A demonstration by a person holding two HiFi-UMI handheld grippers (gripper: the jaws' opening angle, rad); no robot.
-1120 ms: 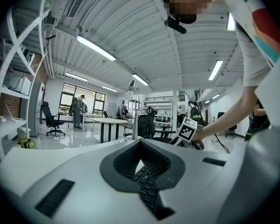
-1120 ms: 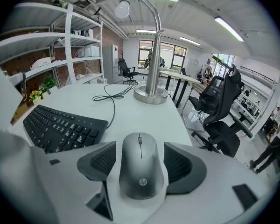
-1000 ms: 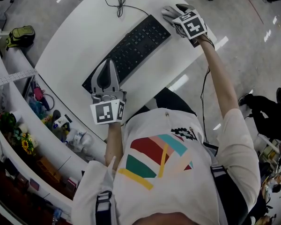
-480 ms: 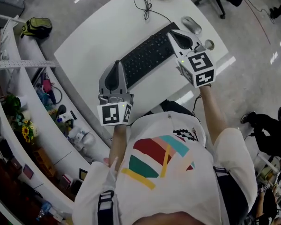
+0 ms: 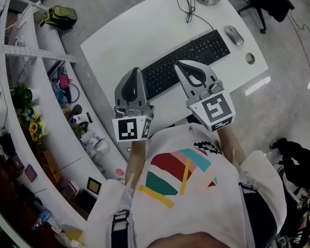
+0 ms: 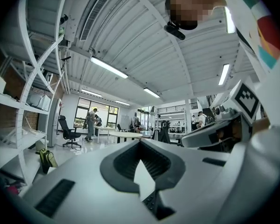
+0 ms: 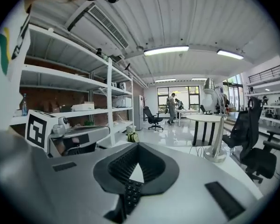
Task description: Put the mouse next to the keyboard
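Two empty closed tongs, left tongs (image 5: 134, 71), right tongs (image 5: 179, 64), mouse (image 5: 234, 35) beside keyboard (image 5: 207, 46), shelf (image 5: 50, 68) apparently holding flowers (image 5: 33, 128).

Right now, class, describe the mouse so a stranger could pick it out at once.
Find the white desk, then the black keyboard lying across it. Off the keyboard's right end lies the mouse: a grey oval, unlike the small flat round disc nearer the desk edge.

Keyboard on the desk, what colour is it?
The keyboard is black; the head view shows it best.
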